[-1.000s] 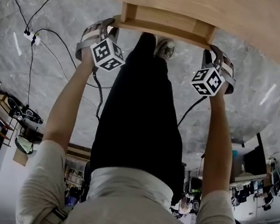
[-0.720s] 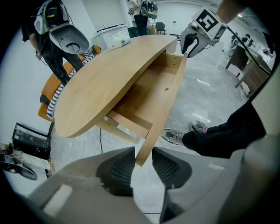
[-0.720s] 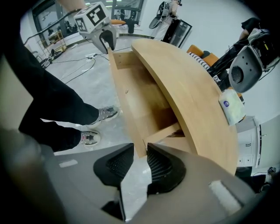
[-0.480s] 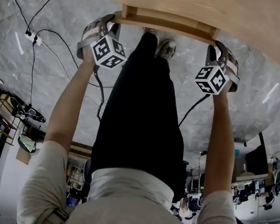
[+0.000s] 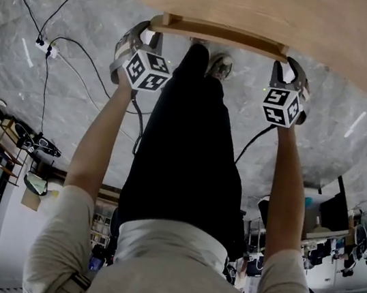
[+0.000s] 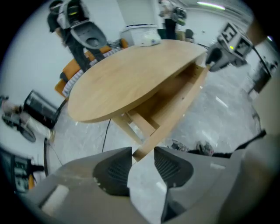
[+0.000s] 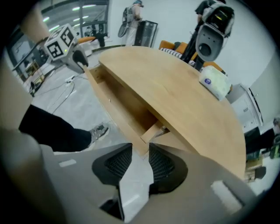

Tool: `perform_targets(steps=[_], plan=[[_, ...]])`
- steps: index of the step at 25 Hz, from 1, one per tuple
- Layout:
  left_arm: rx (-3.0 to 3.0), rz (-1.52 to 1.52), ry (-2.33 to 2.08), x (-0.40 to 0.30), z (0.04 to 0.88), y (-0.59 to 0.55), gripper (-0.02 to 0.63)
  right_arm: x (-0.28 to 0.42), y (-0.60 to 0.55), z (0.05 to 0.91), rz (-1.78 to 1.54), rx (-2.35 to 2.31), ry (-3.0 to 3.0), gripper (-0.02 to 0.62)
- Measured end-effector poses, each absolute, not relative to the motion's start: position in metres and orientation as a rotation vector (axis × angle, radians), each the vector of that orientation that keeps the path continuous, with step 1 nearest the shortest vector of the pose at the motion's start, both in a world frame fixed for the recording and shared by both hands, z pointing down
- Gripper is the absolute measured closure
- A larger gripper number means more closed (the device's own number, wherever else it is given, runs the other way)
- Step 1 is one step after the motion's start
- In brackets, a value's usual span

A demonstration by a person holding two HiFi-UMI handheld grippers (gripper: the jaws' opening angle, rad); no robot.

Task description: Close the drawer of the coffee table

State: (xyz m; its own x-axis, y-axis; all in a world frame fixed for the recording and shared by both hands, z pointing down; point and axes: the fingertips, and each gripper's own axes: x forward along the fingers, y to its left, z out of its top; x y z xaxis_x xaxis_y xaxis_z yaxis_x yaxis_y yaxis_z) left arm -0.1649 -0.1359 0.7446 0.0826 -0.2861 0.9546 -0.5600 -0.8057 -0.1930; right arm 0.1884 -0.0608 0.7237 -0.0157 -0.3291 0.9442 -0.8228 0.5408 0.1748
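Beneath oval tabletop (image 5: 273,18), light-wood drawer (image 5: 218,35) ajar

drawer (image 5: 218,34) under tabletop (image 5: 274,12) | pack (image 7: 214,83) on tabletop

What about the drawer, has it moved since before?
Yes. The drawer has slid farther in under the tabletop; less of it sticks out now.

The coffee table (image 6: 131,74) and its drawer (image 5: 218,34) were pale, smooth, matt wood. The floor (image 5: 58,109) was grey veined stone, faintly glossy. The trousers (image 5: 183,149) were black matt cloth.
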Motion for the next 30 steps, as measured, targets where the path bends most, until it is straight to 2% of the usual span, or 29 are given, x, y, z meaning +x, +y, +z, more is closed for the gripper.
perform_targets(steps=[3, 8, 30], plan=[[1.965, 1.601, -1.026, -0.169, 0.746, -0.133, 0.425, 0.19, -0.059, 0.724, 0.651, 1.1, -1.626, 0.465], [1.811, 1.481, -1.138, -0.171, 0.746, -0.132, 0.425, 0.191, -0.063, 0.723, 0.722, 1.142, -1.642, 0.465], [1.842, 1.48, -1.131, -0.162, 0.743, -0.169, 0.425, 0.201, -0.099, 0.72, 0.757, 1.292, -1.646, 0.465]])
